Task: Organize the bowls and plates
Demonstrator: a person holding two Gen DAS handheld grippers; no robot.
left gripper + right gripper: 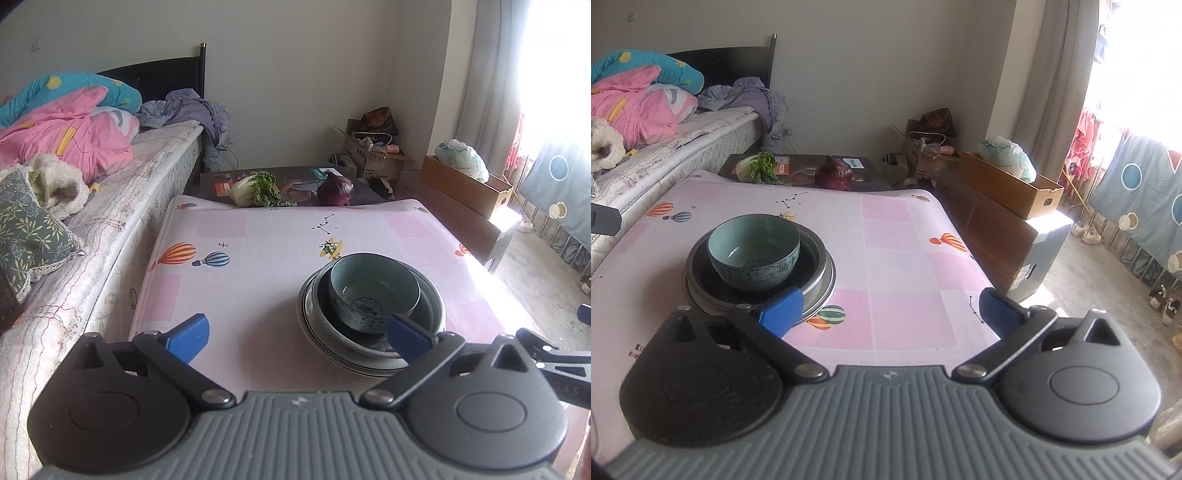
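A blue-green patterned bowl [373, 291] [755, 253] sits nested in a dark bowl [421, 321] [705, 277], inside a steel bowl [822, 273], on a striped plate [332, 350], all stacked on the pink table [251, 266] [905, 266]. My left gripper [297, 338] is open and empty, hovering in front of the stack; its right blue fingertip [406, 338] overlaps the stack's near rim in view. My right gripper [890, 310] is open and empty, to the right of the stack, with its left blue fingertip [781, 310] in front of the steel rim.
A bok choy [255, 188] [759, 168] and a purple cabbage [334, 190] [833, 173] lie on a dark board beyond the table's far edge. A bed with quilts [62, 122] runs along the left. Cardboard boxes [1008, 184] and a wooden cabinet stand to the right.
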